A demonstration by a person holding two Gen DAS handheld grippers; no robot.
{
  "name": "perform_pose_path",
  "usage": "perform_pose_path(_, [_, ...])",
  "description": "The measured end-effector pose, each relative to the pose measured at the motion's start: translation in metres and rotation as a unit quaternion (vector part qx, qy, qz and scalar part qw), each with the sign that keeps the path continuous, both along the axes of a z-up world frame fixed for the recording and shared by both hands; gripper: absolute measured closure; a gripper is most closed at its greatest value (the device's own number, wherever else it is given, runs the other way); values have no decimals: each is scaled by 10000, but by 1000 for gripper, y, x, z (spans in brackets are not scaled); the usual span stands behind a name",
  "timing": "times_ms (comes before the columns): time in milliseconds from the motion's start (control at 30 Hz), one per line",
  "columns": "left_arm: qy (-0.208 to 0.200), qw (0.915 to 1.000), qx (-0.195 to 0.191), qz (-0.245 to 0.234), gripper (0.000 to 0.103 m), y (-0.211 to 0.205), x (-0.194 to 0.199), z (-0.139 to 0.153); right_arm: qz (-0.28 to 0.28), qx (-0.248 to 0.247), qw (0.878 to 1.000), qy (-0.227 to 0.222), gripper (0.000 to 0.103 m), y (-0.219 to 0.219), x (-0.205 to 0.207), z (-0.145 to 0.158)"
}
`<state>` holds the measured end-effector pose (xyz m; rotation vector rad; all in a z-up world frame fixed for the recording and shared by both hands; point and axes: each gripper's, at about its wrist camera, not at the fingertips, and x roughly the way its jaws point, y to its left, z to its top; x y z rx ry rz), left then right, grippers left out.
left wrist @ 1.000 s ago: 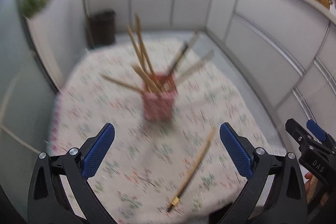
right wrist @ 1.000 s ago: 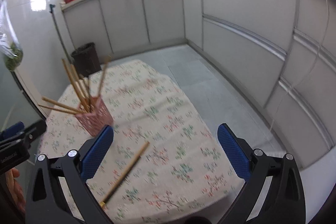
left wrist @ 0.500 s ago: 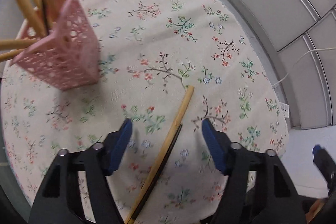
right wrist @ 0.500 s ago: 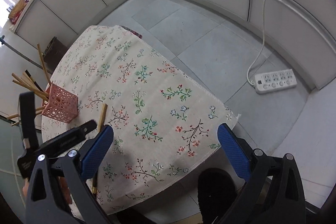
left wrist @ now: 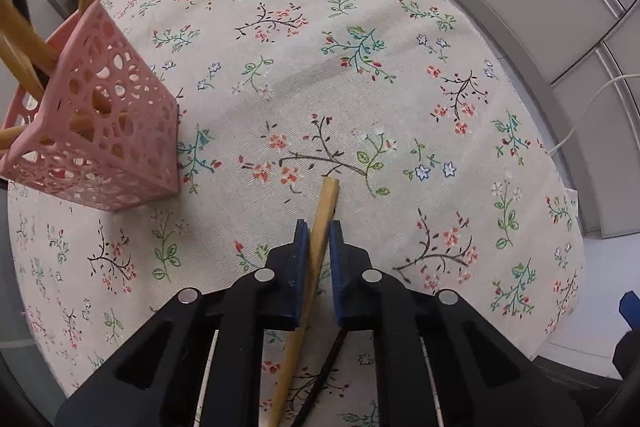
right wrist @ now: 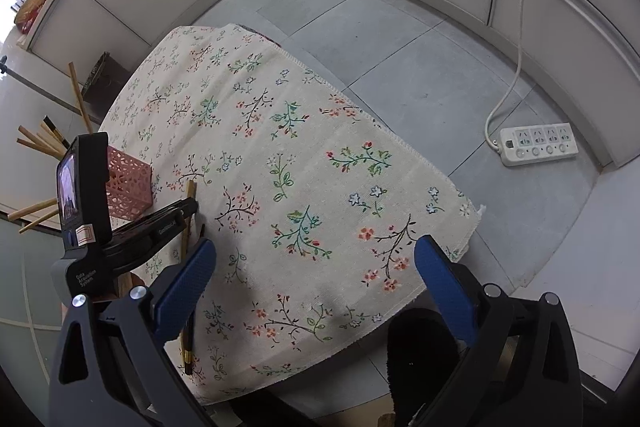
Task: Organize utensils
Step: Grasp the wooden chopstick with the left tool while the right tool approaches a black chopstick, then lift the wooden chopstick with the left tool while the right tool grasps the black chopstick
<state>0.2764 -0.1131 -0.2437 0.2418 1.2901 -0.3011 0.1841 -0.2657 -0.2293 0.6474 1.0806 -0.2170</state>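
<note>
— Where was the chopstick [left wrist: 325, 215]?
— Flat on the floral cloth [left wrist: 360, 67], just right of the pink holder [left wrist: 100, 131]. My left gripper [left wrist: 318, 227] had just been closing, its pads pinching it.
— And the right?
— My right gripper [right wrist: 312, 263] hung wide apart, holding nothing, above the cloth's edge.

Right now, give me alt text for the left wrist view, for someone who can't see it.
The left gripper has just closed its blue pads on a wooden chopstick lying on a floral tablecloth. A pink lattice holder with more chopsticks stands to its left.
</note>
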Motion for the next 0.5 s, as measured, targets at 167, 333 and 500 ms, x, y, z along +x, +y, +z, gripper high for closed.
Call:
perform_pose_path(167, [-338, 9994, -4, 42, 96, 24, -17, 17, 126, -88, 9998, 98, 6, 14, 9, -2])
perform_pose_path(333, [-639, 9976, -203, 158, 96, 65, -49, 49, 437, -248, 9986, 181, 6, 48, 27, -4])
perform_pose_path(500, [-1115, 9929, -336, 259, 96, 90, -81, 90, 993, -510, 9929, 405, 6, 94, 51, -11])
